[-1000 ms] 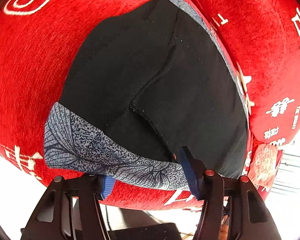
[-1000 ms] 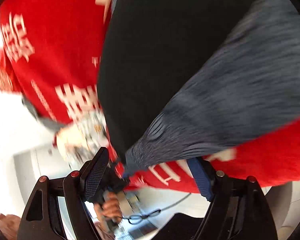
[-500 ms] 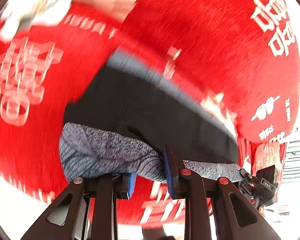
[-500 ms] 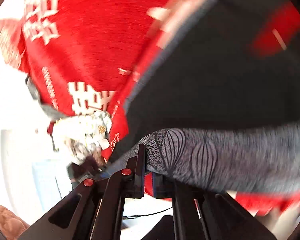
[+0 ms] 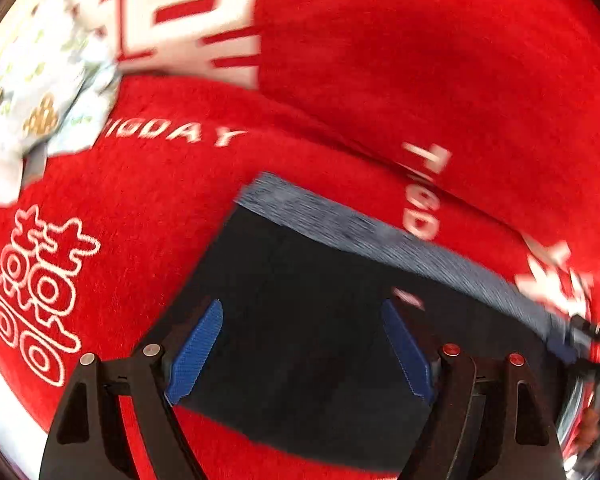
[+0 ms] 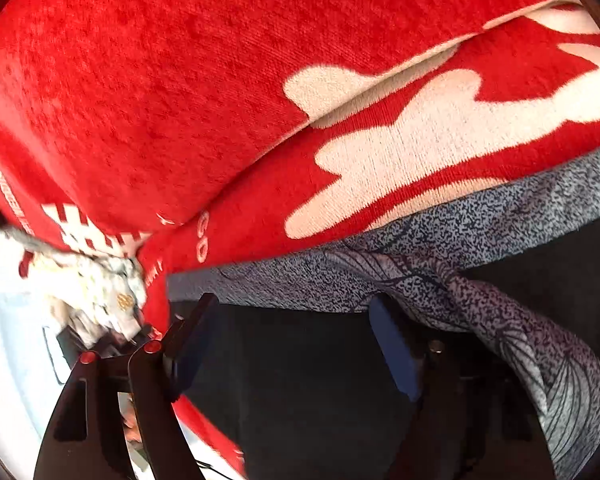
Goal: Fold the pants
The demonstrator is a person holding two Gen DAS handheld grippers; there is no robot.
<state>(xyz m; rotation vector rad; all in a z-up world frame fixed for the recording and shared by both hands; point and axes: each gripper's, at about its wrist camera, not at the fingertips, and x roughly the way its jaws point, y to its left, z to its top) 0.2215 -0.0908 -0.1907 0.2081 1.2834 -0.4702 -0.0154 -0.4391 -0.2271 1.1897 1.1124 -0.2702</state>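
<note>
The pants [image 5: 320,344] lie folded on the red blanket [image 5: 420,60], patterned band [image 6: 420,256] at the far edge. Our left gripper [image 5: 300,344] and right gripper [image 6: 296,344] hang above them, jaws opening, nothing held. We should lift clear without snagging the cloth.

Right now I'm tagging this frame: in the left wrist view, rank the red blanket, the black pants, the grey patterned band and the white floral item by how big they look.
1. red blanket
2. black pants
3. grey patterned band and white floral item: look alike in area; blur and fisheye leave it unsure.
</note>
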